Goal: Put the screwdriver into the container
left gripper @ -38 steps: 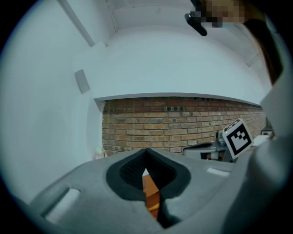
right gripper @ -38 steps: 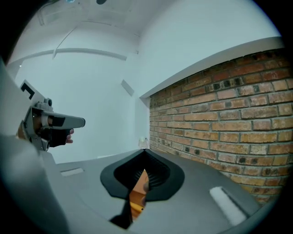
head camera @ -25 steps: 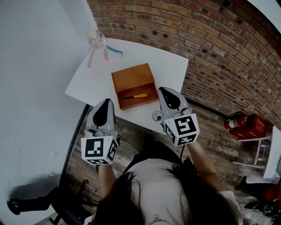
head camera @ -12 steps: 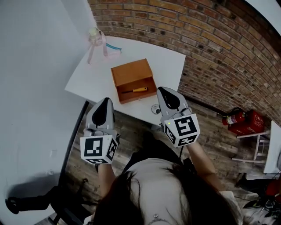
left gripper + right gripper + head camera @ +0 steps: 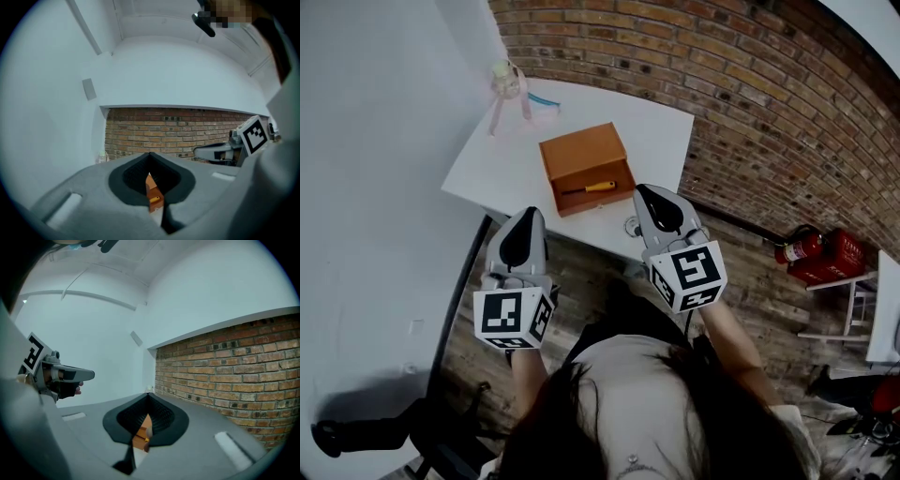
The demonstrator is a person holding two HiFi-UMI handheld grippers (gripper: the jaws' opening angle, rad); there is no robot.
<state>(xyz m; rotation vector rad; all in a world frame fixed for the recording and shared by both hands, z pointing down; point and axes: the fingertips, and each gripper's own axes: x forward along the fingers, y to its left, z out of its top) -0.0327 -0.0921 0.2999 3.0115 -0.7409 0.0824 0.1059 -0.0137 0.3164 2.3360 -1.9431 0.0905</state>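
Screwdriver (image 5: 591,187) lies in boxy wooden container (image 5: 579,150); left hand-held gripper (image 5: 528,215), right hand-held gripper (image 5: 644,191) closed.

Table (image 5: 661,131) ahead of both fingertip pairs; brick wall (image 5: 750,84) behind it. Container (image 5: 581,150) on table, ahead of and between left gripper (image 5: 528,216) and right gripper (image 5: 643,191), nearer right fingertips. Screwdriver (image 5: 591,187) inside container, in its near part. Bottle (image 5: 502,80) at table's far corner, well beyond left fingertips. Small round item (image 5: 632,226) at table's near edge, just beside right fingertips. Fire extinguisher (image 5: 802,248) on floor, well right of right fingertips.
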